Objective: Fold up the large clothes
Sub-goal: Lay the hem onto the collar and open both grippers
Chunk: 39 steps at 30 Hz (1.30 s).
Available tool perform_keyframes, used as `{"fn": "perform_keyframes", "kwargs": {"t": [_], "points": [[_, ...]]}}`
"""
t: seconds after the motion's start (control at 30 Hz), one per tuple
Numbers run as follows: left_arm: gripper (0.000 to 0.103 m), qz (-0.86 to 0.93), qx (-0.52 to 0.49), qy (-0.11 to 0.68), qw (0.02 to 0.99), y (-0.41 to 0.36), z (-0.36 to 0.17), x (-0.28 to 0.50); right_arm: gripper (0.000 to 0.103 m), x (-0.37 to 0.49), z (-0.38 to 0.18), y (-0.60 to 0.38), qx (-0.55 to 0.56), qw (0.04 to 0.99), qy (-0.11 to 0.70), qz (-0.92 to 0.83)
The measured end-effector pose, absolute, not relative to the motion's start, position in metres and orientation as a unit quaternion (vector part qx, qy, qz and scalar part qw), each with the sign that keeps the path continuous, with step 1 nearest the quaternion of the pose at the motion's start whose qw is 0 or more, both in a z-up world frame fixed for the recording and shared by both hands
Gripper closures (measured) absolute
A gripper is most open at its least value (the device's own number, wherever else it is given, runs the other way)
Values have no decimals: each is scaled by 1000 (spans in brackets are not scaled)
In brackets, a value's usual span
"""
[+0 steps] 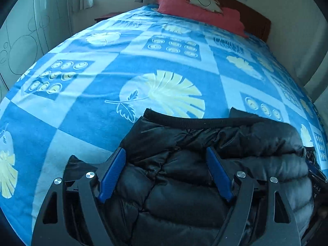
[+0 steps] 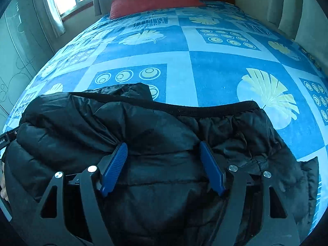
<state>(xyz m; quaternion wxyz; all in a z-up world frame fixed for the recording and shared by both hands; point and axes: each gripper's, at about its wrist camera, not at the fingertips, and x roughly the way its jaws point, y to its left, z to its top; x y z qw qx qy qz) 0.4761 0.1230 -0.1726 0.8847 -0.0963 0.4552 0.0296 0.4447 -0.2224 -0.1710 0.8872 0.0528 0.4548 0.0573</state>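
Observation:
A black quilted puffer jacket [image 1: 184,184] lies folded in a bundle at the near end of the bed. Its ribbed hem band [image 1: 205,122] runs across the far edge. My left gripper [image 1: 165,149] hangs over the bundle's left part, jaws open, and its blue pads [image 1: 112,174] do not pinch the fabric. In the right wrist view the same jacket [image 2: 82,119] fills the lower frame, with the hem band [image 2: 205,107] along its far side. My right gripper [image 2: 163,144] stands open above the jacket's middle with only loose fabric below.
The bed carries a blue blanket [image 1: 102,82] with pale leaf and ring prints, seen also in the right wrist view [image 2: 215,71]. A red pillow [image 1: 194,10] lies by the dark headboard. A wardrobe [image 1: 20,41] stands left; a hand [image 2: 2,184] shows at the left edge.

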Motion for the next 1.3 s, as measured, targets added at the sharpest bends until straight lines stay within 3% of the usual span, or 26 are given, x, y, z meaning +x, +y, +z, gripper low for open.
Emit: {"fn": "perform_keyframes", "kwargs": {"t": [0.13,0.2,0.33,0.43,0.57,0.7,0.8,0.93,1.13,1.3], "points": [[20,35,-79,466,880,117,-178,483,31,443,-174,-225,64,890,447,61],[21,38,-90,470,877,122,-164,478,37,439,-164,-230,70,892,443,58],[21,6,-131,430,893,123,-122,438,37,407,-123,-254,99,909,402,49],[21,-19,-96,412,906,104,-110,407,37,380,-110,-276,73,920,386,12],[21,25,-107,433,894,122,-139,395,36,364,-132,-304,56,910,411,-20],[20,34,-85,436,895,126,-160,397,31,366,-165,-327,116,896,428,-13],[23,26,-90,419,903,113,-137,390,38,360,-145,-314,84,905,414,-44],[23,-32,-95,383,918,73,-106,384,37,348,-106,-276,91,926,365,0],[23,-52,-83,426,899,30,-137,416,37,355,-97,-211,23,937,347,4],[22,-51,-74,431,898,25,-150,418,42,358,-116,-244,5,930,357,-90]]}}
